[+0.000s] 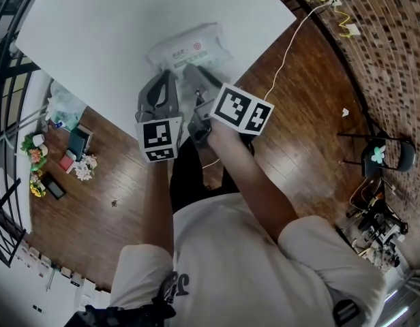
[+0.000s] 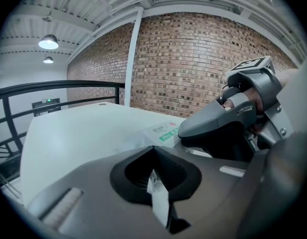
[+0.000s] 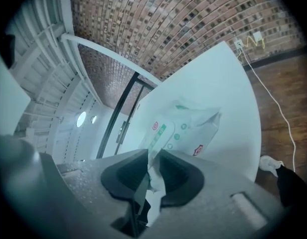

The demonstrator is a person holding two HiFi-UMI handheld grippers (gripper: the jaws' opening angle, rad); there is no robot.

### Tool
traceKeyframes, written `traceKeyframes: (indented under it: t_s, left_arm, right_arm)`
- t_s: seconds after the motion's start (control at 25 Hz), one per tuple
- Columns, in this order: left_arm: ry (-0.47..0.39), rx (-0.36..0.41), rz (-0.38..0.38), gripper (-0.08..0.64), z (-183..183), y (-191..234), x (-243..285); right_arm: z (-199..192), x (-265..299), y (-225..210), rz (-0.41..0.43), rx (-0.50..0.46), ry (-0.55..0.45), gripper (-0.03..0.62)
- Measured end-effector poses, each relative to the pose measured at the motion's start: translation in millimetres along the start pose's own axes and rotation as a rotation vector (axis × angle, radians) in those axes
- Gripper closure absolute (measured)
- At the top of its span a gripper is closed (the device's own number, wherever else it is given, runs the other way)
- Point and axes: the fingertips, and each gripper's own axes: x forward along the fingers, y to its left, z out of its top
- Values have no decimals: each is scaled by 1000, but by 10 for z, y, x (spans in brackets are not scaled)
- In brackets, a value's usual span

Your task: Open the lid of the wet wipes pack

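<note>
A person in a white T-shirt stands at the corner of a white table (image 1: 108, 26), a two-jaw gripper in each hand, both working at a wet wipes pack (image 1: 189, 48) that lies on the tabletop close to the near edge. The left gripper (image 1: 167, 75) meets the pack at its near left end. In its own view its jaws are together on a thin white strip, seemingly the pack's end seam, with the pack's green-and-white label showing just beyond. The right gripper (image 1: 191, 70) comes in just beside the left one and reaches the pack's near side. Seen from its own camera, its jaws are clamped on a crumpled white flap that runs straight up into the pack, whose printed face, with a green stripe and small red marks, tilts up past the jaw tips. Whether that flap is the lid itself cannot be told, nor whether the lid has lifted. The two grippers sit side by side, their marker cubes (image 1: 241, 107) nearly touching above the table's edge. Beyond the table, a wooden floor (image 1: 312, 101) stretches to a brick wall (image 2: 193, 59), a white cable (image 1: 292, 39) trails across the boards, and a dark chair (image 1: 387, 157) stands well apart at the right.
</note>
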Motion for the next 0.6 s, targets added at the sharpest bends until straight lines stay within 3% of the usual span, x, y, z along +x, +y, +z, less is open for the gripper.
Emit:
traceKeyframes:
  t_s: [0.12, 0.32, 0.6]
  left_arm:
    - [3, -6, 0, 543, 0, -9, -3]
    - [11, -7, -6, 543, -1, -16, 10]
    - [25, -8, -1, 543, -36, -40, 19]
  right_arm:
    - [5, -25, -15, 5, 18, 0, 571]
    - [21, -45, 4, 9, 31, 7, 577]
    - [279, -72, 466, 150, -49, -52, 572]
